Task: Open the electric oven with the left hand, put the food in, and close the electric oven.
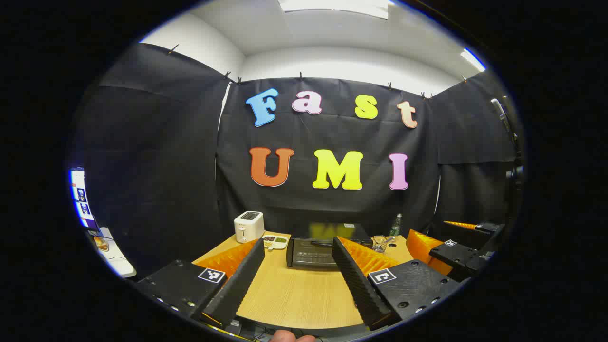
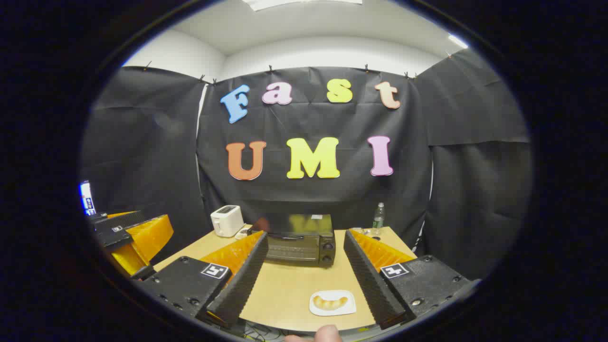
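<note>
Two hand-held grippers, both released and empty, held back from the near edge of the counter (image 2: 294,289)

Left hand-held gripper (image 1: 298,278): jaws spread wide, nothing between them, aimed along the counter at the oven front. Right hand-held gripper (image 2: 304,280): jaws likewise spread, hovering above and apart from the food

Near item: white plate (image 2: 332,302) carrying a croissant (image 2: 329,302), close to the counter's front edge, between the right fingers as seen in the right gripper view

Middle item: electric oven (image 2: 300,244), black, door shut, handle bar along its upper front

Far items: white toaster (image 1: 248,226), small dish of snacks (image 1: 275,242), wire basket (image 1: 381,243), green bottle (image 1: 395,225)

Step in hand, by judgement: opening not yet begun. Next move calls for the left hand-held gripper to advance to the door handle, clench on it, and pull down
</note>
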Demonstrator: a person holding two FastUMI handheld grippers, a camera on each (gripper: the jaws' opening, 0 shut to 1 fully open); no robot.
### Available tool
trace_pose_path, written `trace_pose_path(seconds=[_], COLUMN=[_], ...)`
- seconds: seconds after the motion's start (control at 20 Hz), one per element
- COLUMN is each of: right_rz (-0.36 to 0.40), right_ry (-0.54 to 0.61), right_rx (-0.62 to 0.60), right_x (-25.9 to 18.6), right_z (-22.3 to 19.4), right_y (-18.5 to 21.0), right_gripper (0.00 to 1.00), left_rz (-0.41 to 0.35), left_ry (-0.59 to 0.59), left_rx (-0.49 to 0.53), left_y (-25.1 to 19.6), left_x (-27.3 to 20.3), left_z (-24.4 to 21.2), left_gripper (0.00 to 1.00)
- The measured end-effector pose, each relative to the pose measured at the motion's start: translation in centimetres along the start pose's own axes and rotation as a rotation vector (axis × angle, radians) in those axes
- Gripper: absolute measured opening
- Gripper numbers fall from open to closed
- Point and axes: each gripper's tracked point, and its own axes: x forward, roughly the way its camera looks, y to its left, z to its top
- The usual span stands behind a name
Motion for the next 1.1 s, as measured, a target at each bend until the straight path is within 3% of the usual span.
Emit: trace_pose_path(seconds=[0.7,1.1], right_rz=[-0.041,-0.019], right_ry=[-0.023,-0.026], right_rx=[0.018,0.006], right_x=[-0.6,-0.5], right_z=[0.8,1.3], right_y=[-2.1,-1.2], right_gripper=[1.0,1.0], left_rz=[-0.009,-0.016], left_ry=[-0.015,-0.025], left_rx=[-0.014,-0.01], left_y=[-0.7,-0.8], left_x=[-0.6,-0.3], left_z=[0.3,0.4], left_gripper=[0.94,0.94])
